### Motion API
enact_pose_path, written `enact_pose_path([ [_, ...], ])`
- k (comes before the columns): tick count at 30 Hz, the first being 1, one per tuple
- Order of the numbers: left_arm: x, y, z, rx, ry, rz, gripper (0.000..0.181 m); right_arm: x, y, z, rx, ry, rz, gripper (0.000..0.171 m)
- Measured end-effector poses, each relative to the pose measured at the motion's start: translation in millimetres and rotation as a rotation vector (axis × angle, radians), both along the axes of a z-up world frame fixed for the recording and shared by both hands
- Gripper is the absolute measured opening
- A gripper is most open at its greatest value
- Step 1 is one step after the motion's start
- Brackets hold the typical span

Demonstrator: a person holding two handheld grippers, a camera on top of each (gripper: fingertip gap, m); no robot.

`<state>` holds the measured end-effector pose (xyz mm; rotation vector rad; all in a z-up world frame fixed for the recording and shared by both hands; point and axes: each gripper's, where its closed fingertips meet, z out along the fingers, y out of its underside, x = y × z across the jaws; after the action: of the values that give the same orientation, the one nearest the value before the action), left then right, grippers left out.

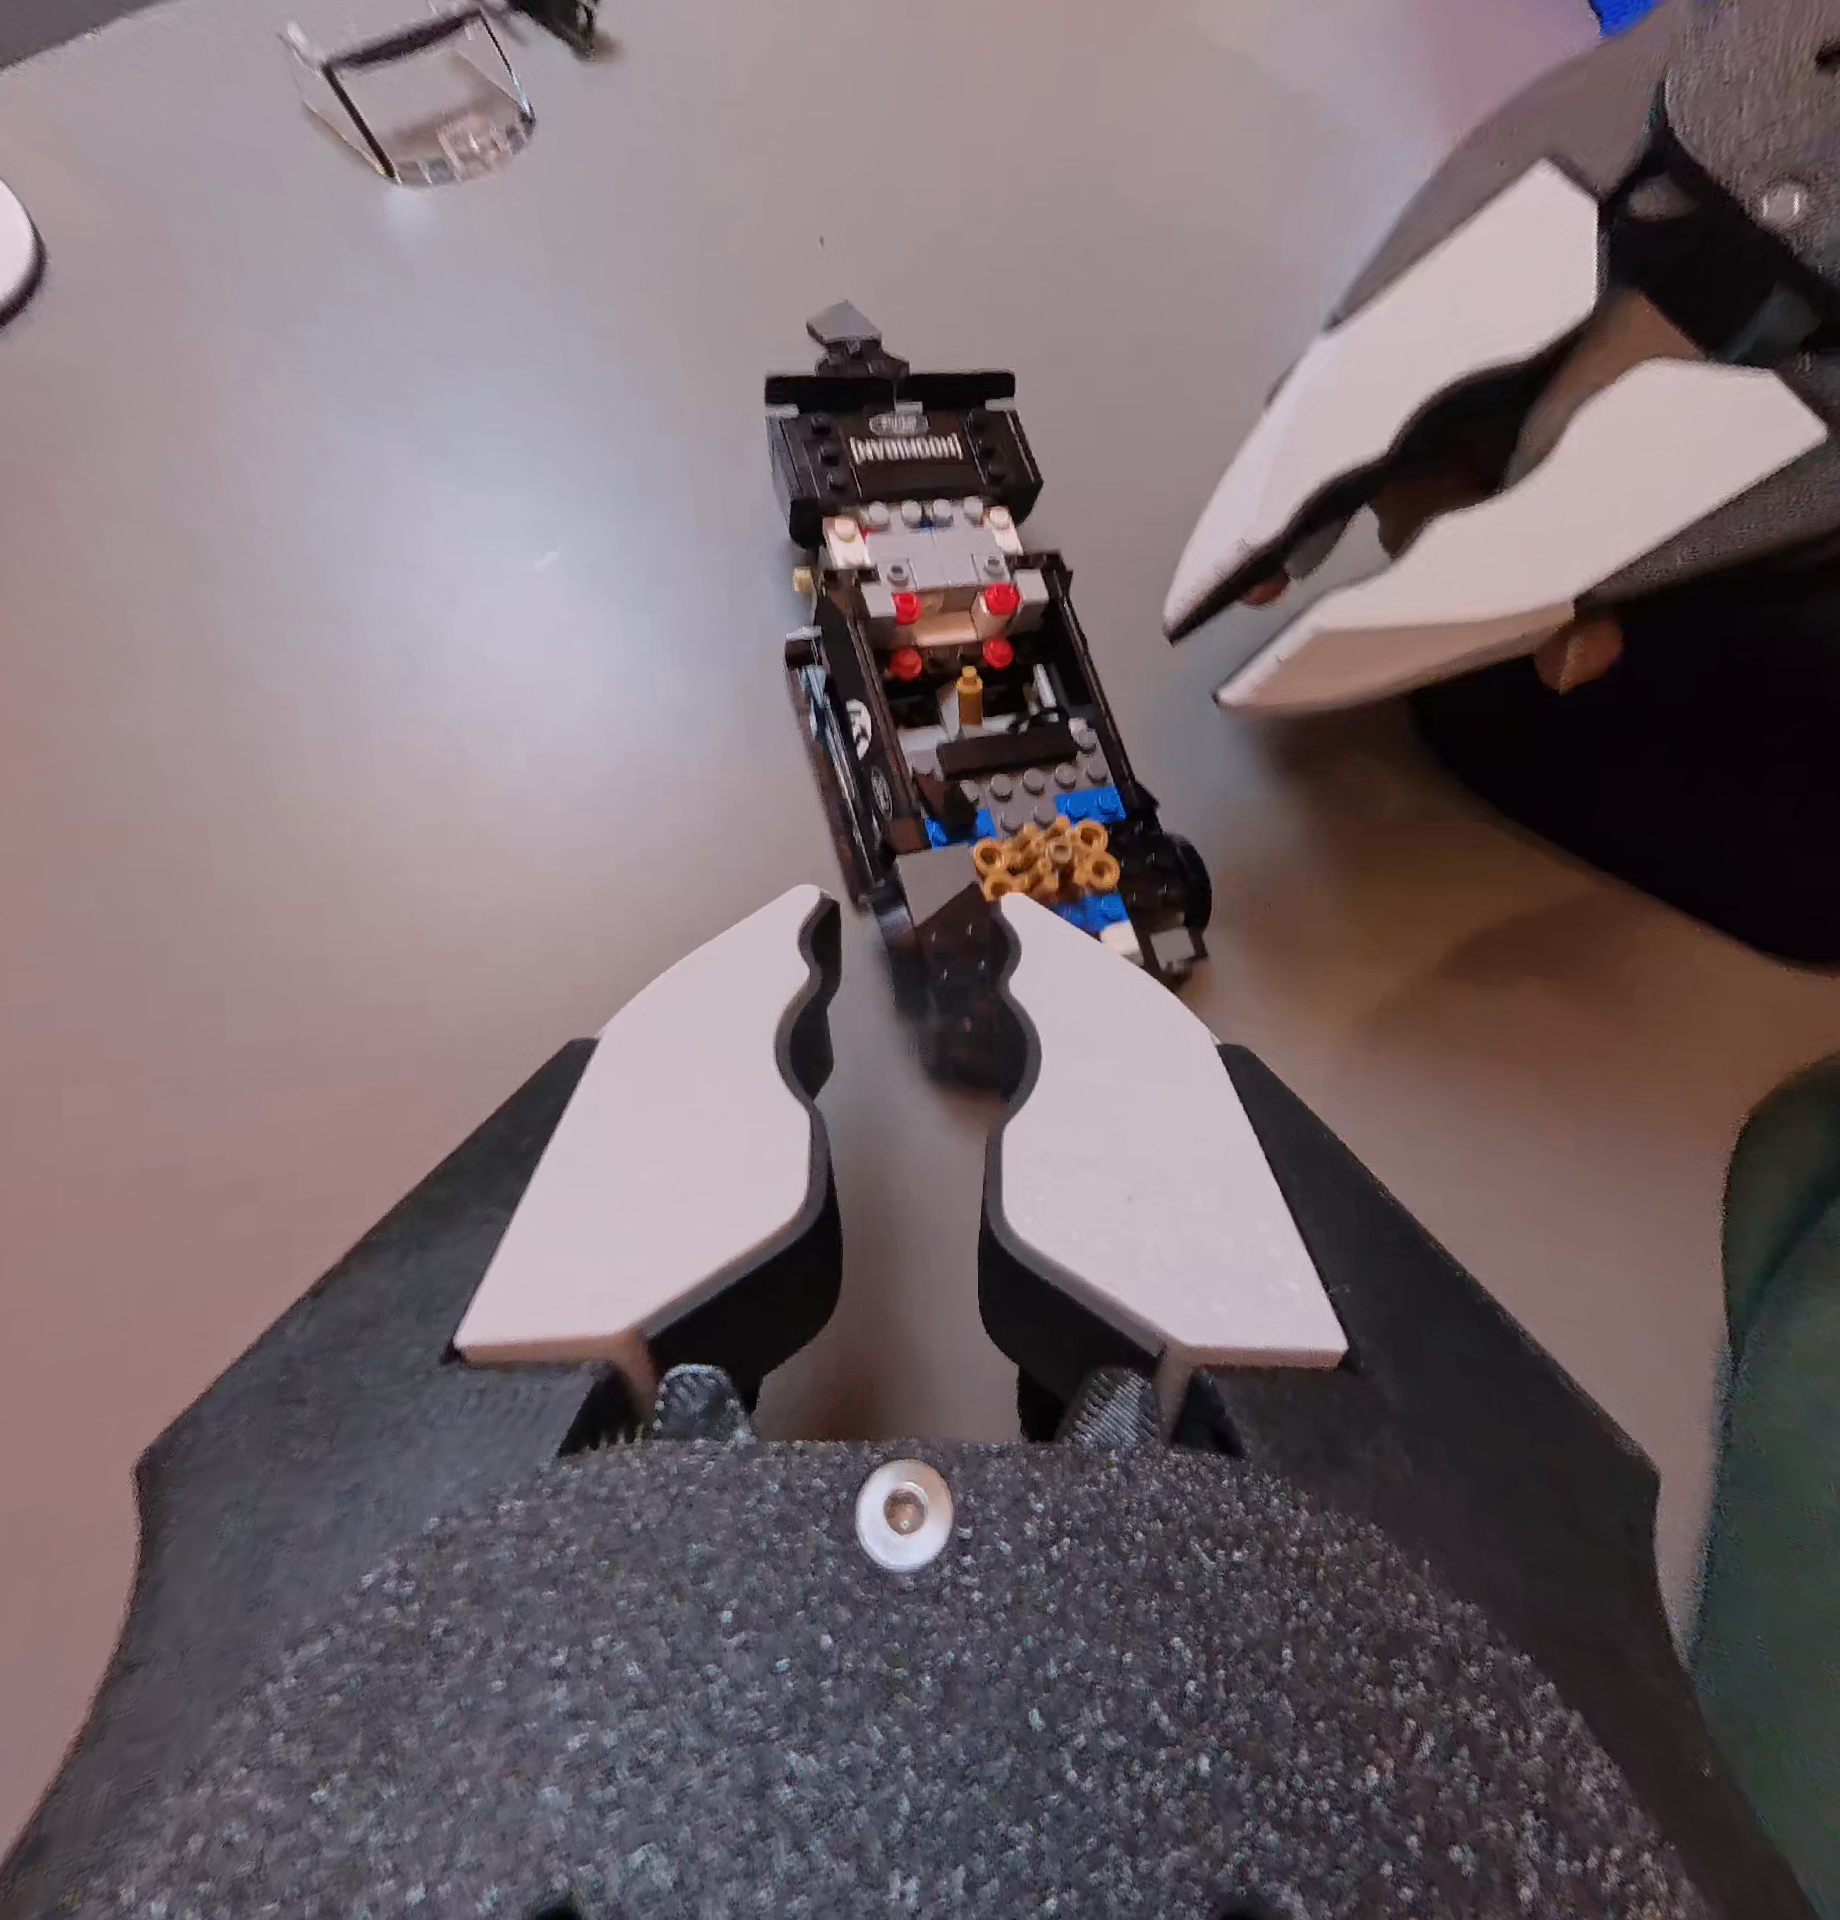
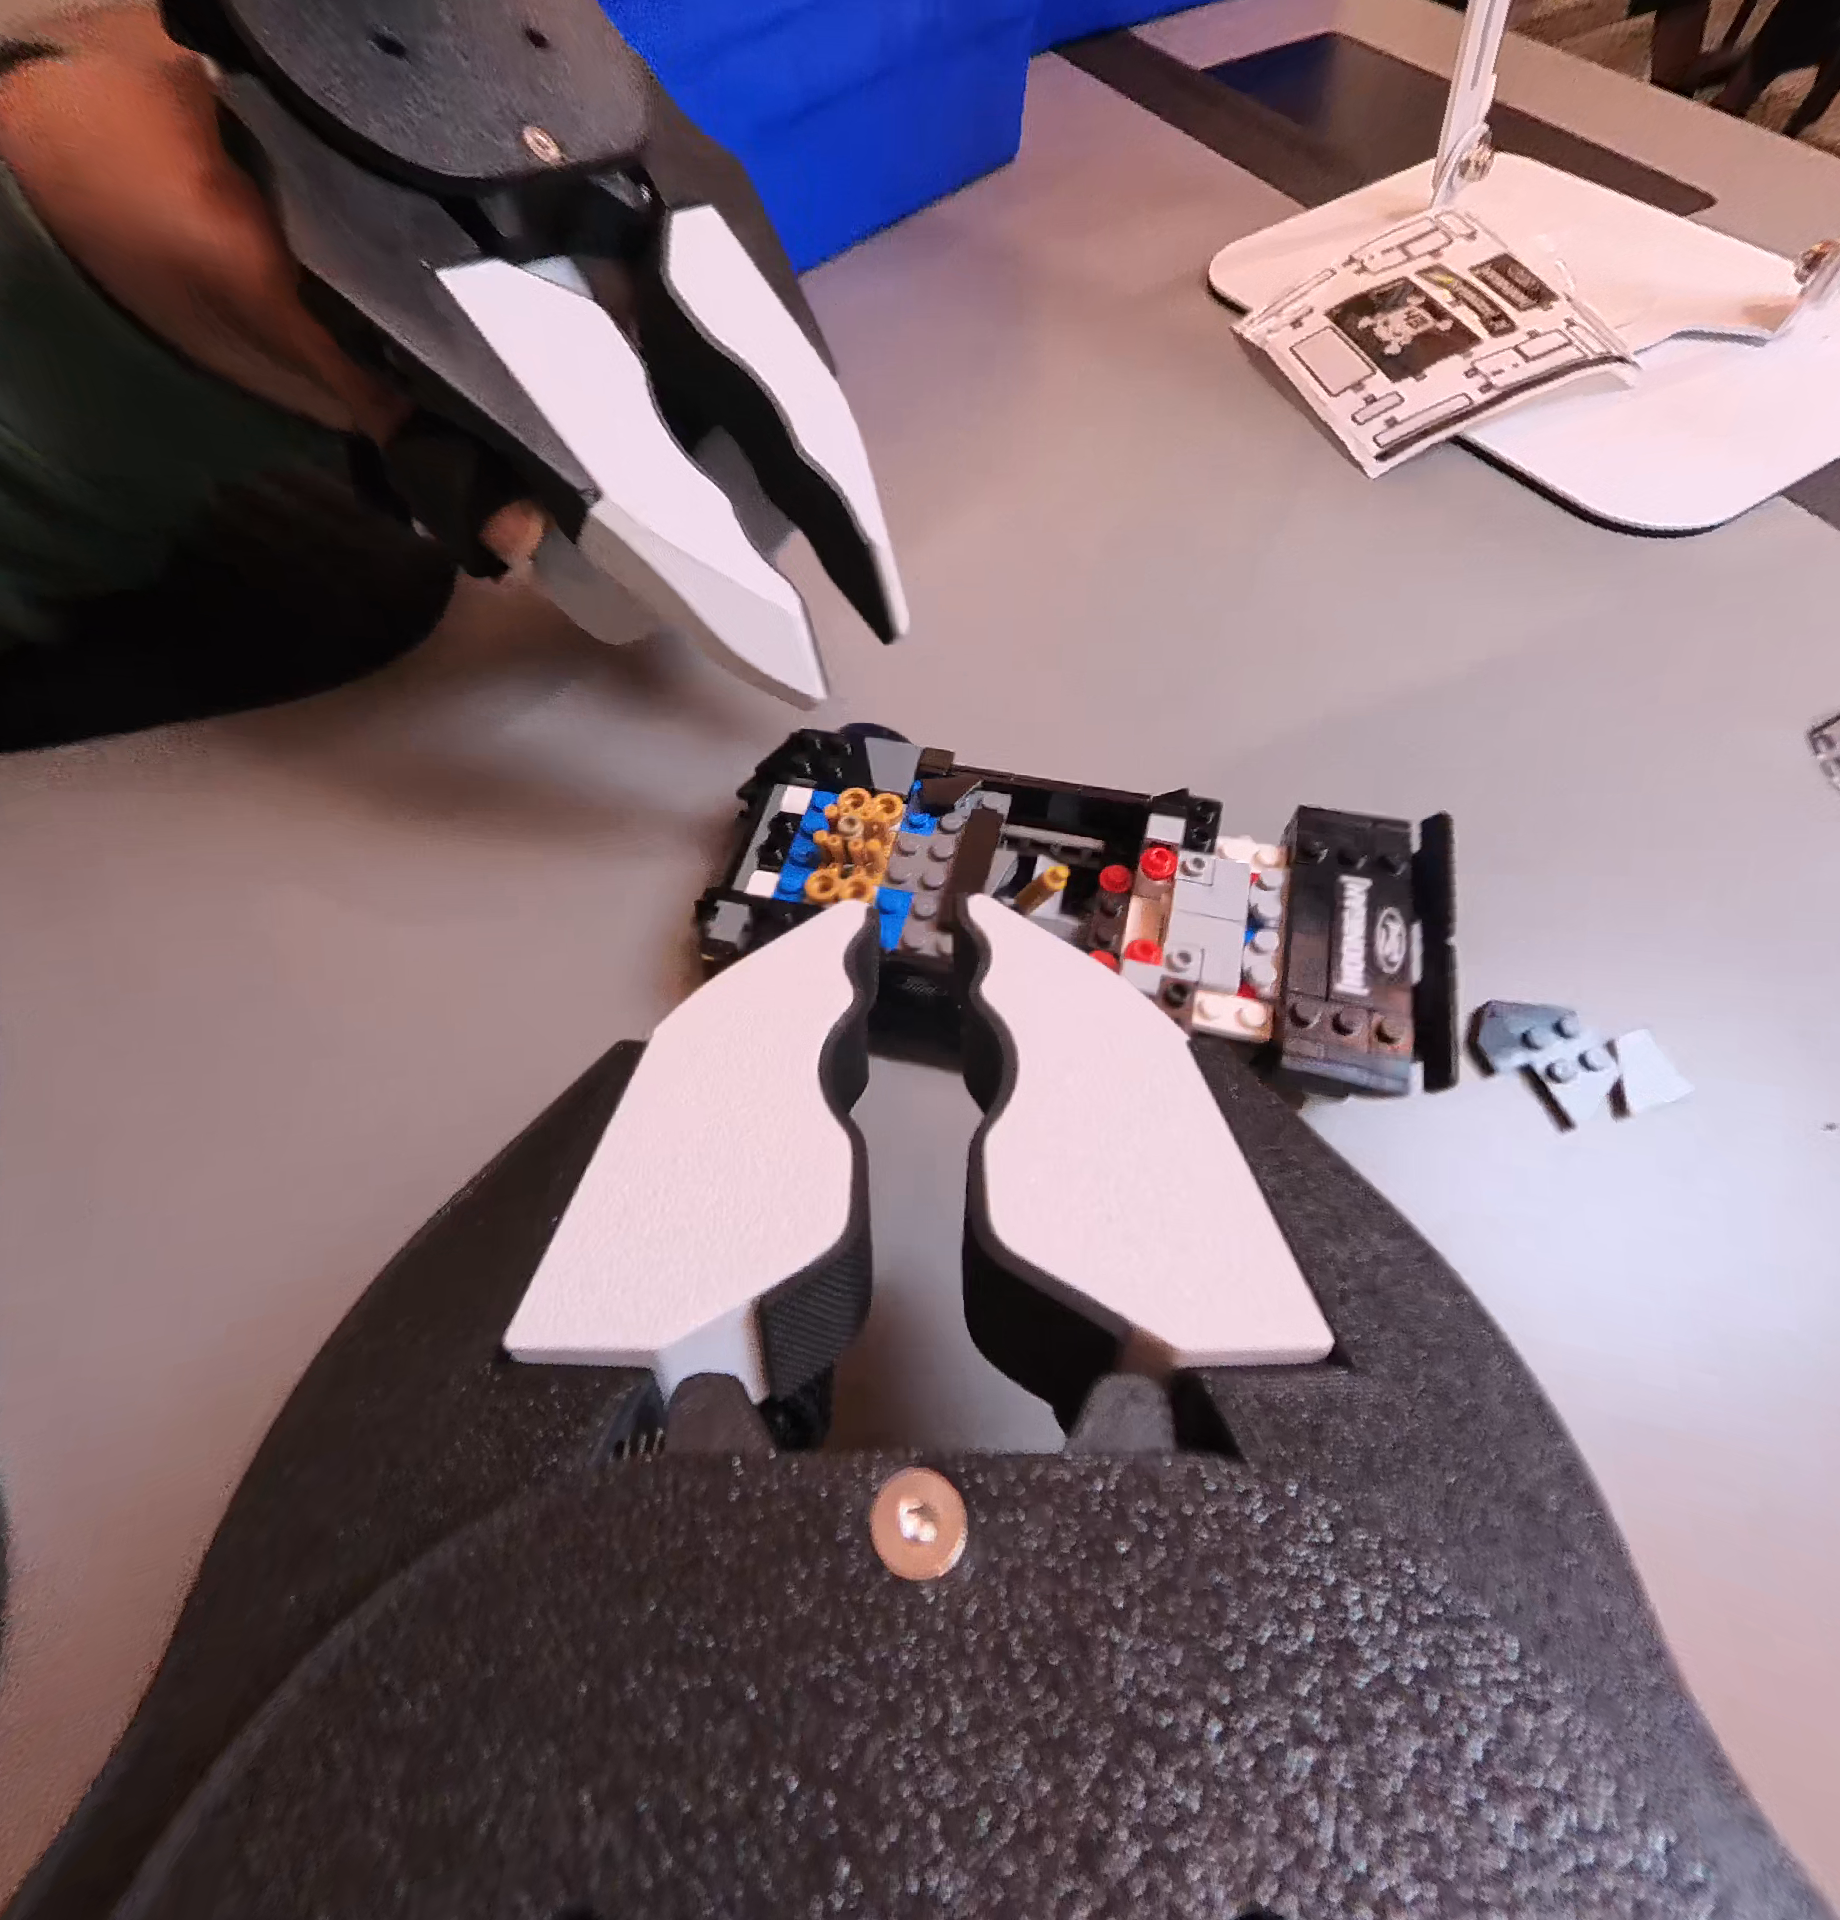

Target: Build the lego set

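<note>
A partly built Lego car, black with grey, red, blue and gold parts, lies on the grey table. It also shows in the right wrist view. My left gripper is open and empty, its tips just above the car's end by the gold studs. In the right wrist view it hovers above that end. My right gripper is open and empty, its tips over the car's near side. In the left wrist view it hangs to the right of the car.
A loose grey Lego piece lies beyond the car's dark end and shows in the left wrist view. A clear windscreen piece lies far left. A white stand base bears a sticker sheet. A green sleeve is at right. About 8 centimeters separates my left fingertips from my right.
</note>
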<state>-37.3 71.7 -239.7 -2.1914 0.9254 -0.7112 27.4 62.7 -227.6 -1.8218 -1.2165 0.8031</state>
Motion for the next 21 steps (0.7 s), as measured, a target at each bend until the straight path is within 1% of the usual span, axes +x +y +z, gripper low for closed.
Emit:
enact_pose_path([
  [4,-2,-13,-9,-0.037,-0.016,-0.062,0.032,-12,14,-2,0.035,-0.091,0.049,0.004],
  [8,-2,-20,-19,-0.052,-0.035,-0.101,0.039,-28,18,-13,-0.031,-0.168,0.088,0.0],
  [10,0,-20,-21,-0.048,-0.051,-0.107,0.039,-31,20,-18,-0.048,-0.209,0.092,0.0],
  [16,5,-20,-24,-0.043,-0.074,-0.11,0.035,-33,24,-27,0.028,-0.346,0.091,0.0],
  [21,7,-22,-24,-0.05,-0.084,-0.113,0.035,-37,21,-26,0.027,-0.371,0.114,0.0],
])
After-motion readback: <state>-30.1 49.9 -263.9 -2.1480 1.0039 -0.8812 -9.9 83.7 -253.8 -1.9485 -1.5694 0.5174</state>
